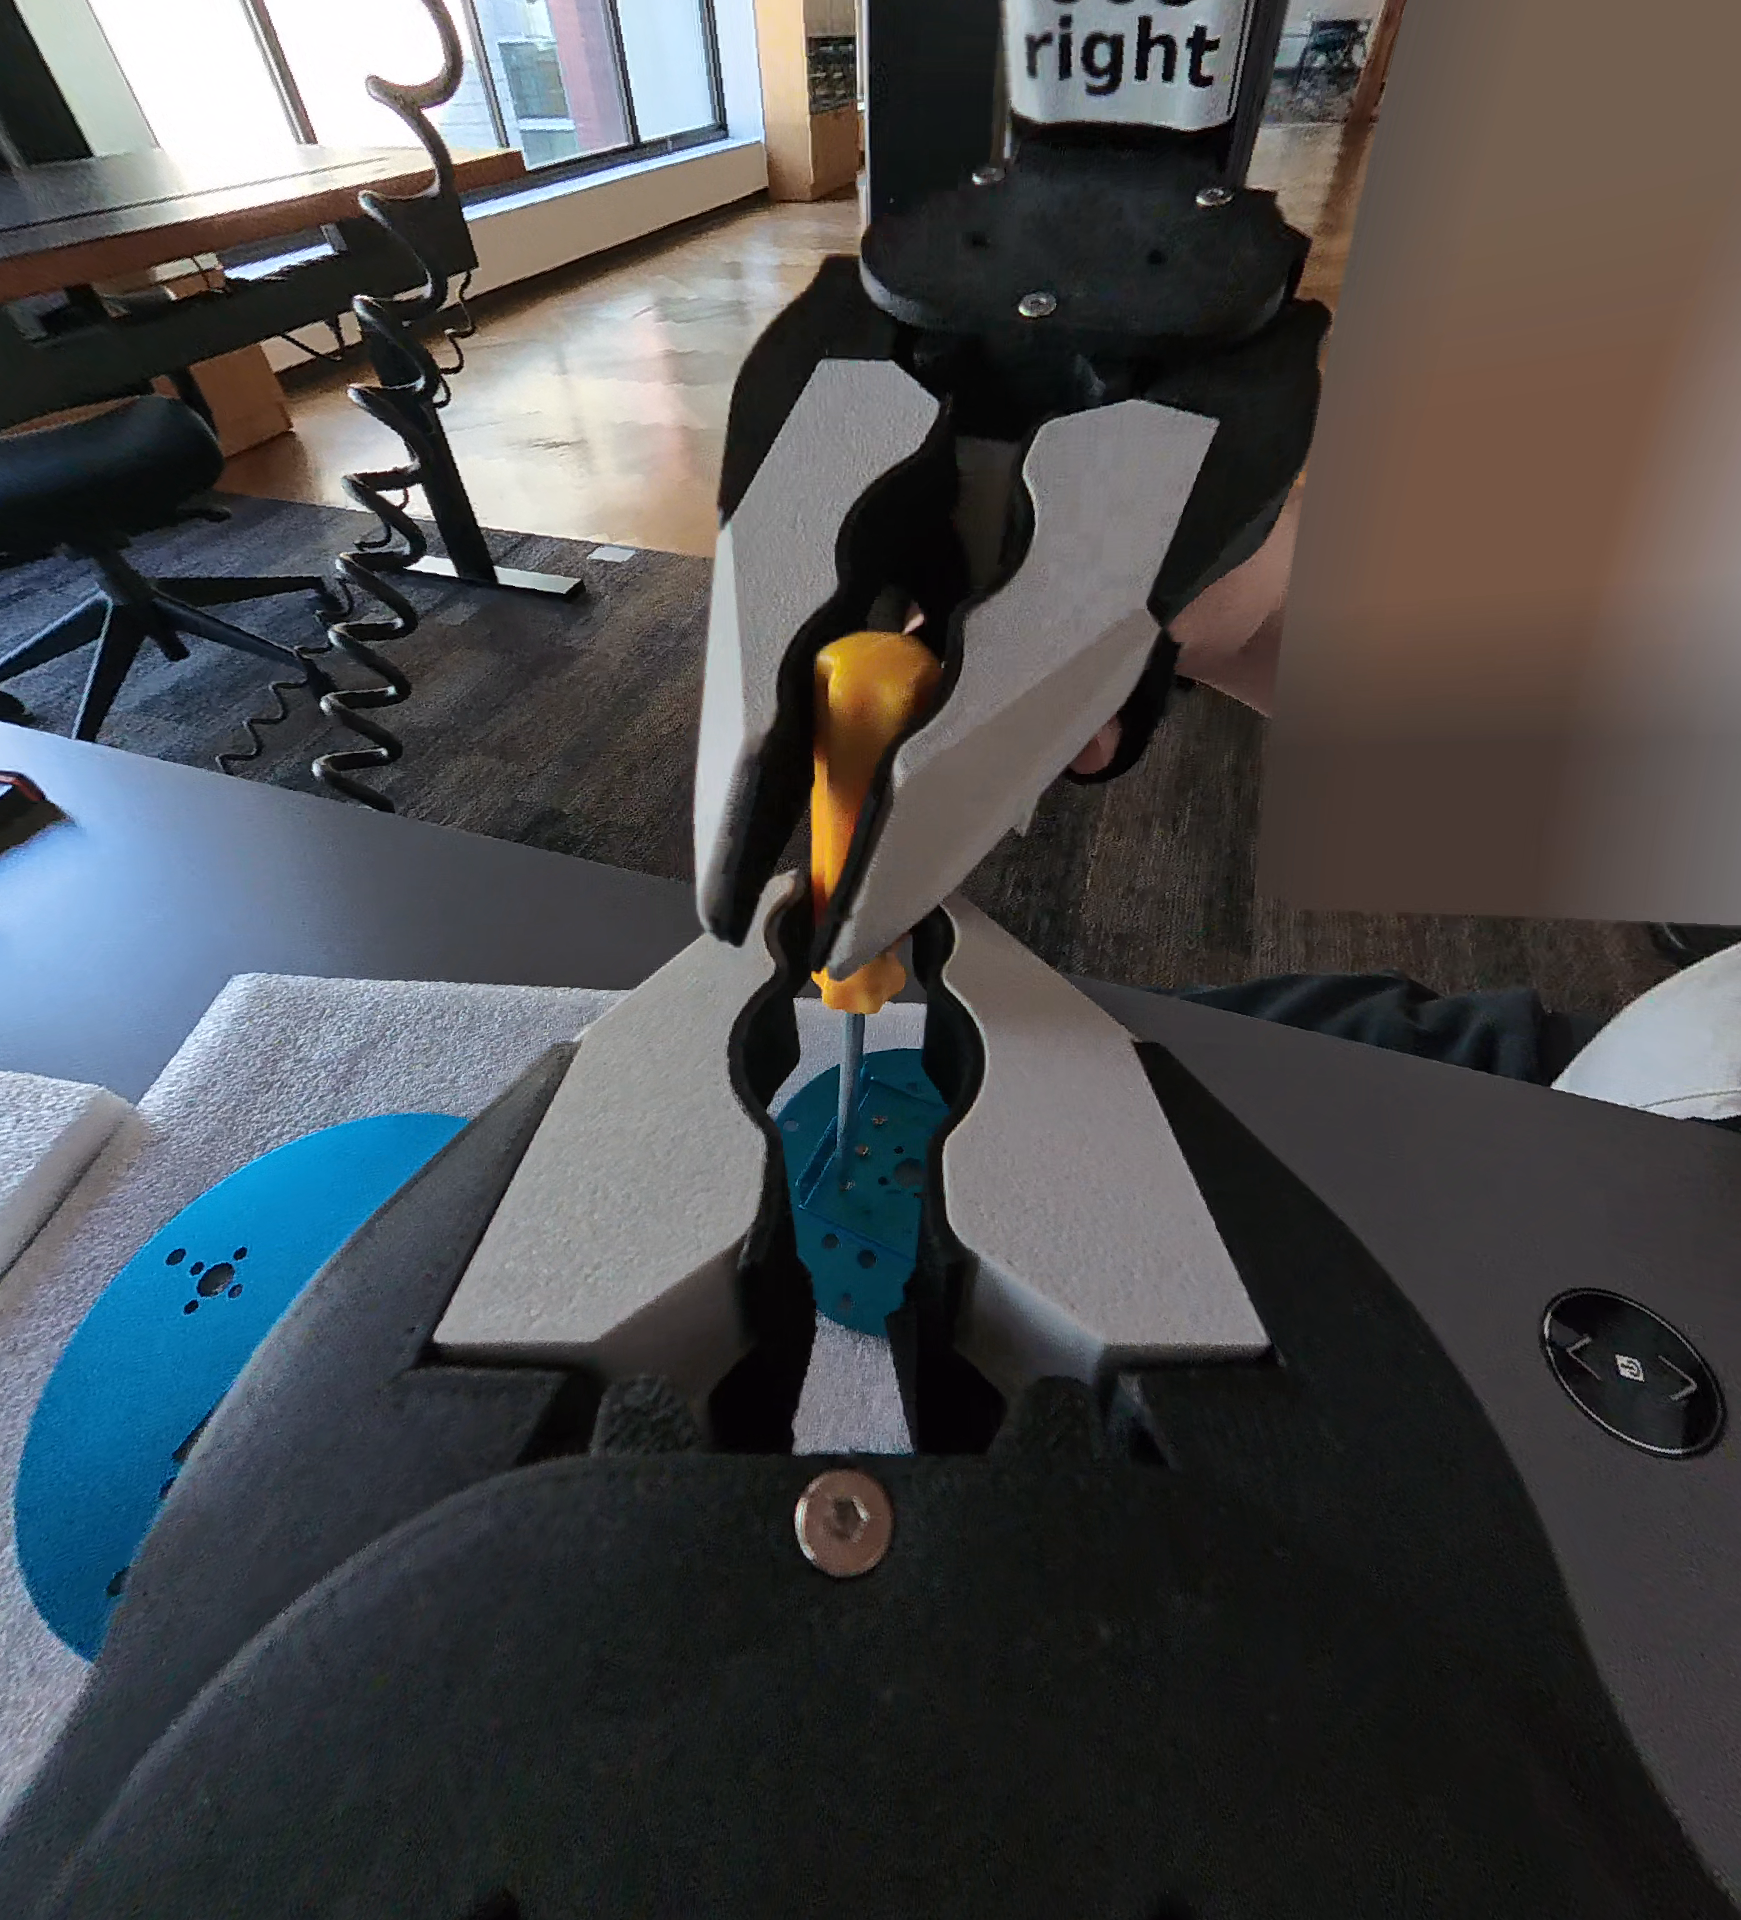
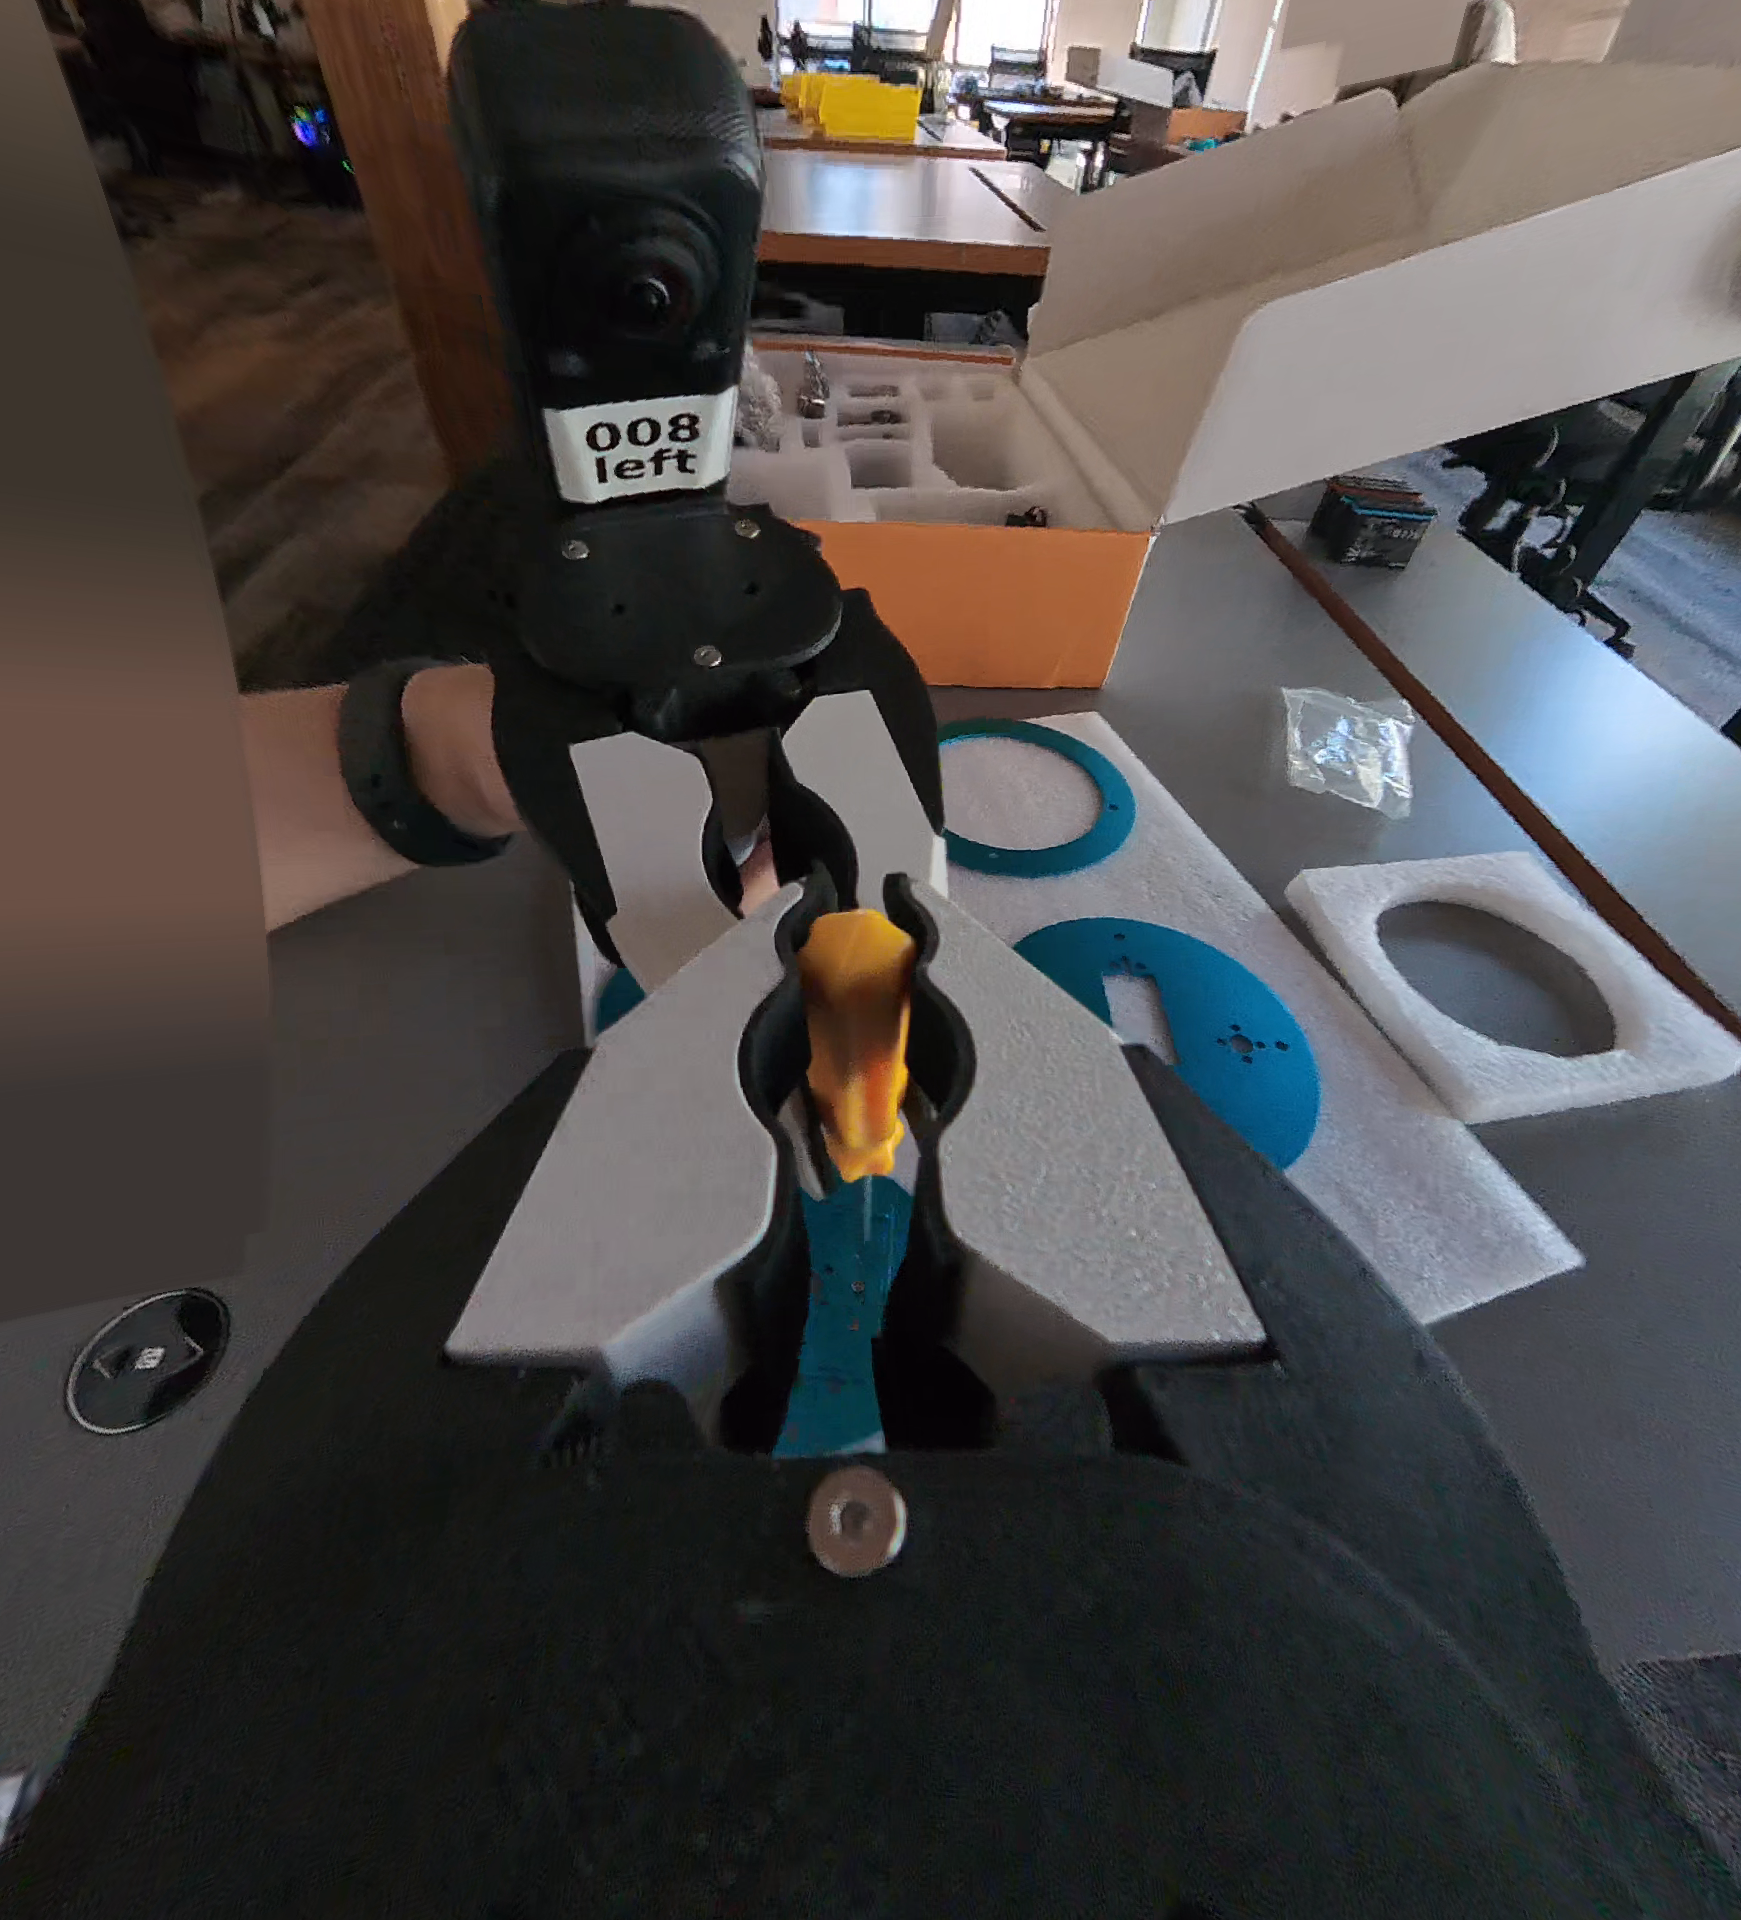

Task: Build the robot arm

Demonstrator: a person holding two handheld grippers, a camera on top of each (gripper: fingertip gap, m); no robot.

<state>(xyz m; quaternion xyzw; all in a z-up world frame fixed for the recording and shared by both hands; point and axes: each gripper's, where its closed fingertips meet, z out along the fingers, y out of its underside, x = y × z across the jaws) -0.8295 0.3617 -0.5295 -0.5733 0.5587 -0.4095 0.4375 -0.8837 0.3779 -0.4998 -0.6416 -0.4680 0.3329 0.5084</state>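
Screwdriver: orange-handled screwdriver (image 1: 861, 769) stands nearly upright, handle up, thin metal shaft pointing down onto a small blue bracket (image 1: 861, 1195).
Right gripper: right gripper (image 2: 850, 914) pinches the screwdriver's handle between its grey fingers (image 2: 1042, 1132); in the left wrist view the same gripper (image 1: 793, 935) comes in from above and ahead, pointing downward.
Left gripper: left gripper (image 1: 855, 956) has its jaws drawn close, with a narrow gap left between the fingertips; whether they press on the blue bracket I cannot tell. The screwdriver's shaft passes down through that gap. In the right wrist view this gripper (image 2: 793, 914) faces the right one from just ahead, tips nearly meeting.
Blue bracket: perforated, with small holes and an upright wall, sitting low between the left gripper's fingers; the shaft tip rests among its holes.
Foam sheet: white foam sheet (image 2: 1417, 1226) lies under both grippers on a dark grey table (image 1: 274, 883).
Blue disc: flat blue disc (image 2: 1230, 1039) with a hole pattern lies on the foam, right of the right gripper's fingers.
Blue ring: flat blue ring (image 2: 1115, 810) lies on the foam farther ahead, right of the left gripper.
Foam frame: white foam frame (image 2: 1344, 914) with an oval cutout sits farther right, off the sheet.
Box: open orange box (image 2: 1001, 603) with white foam compartments stands beyond the left gripper.
Plastic bag: small clear plastic bag (image 2: 1349, 748) lies right of the box.
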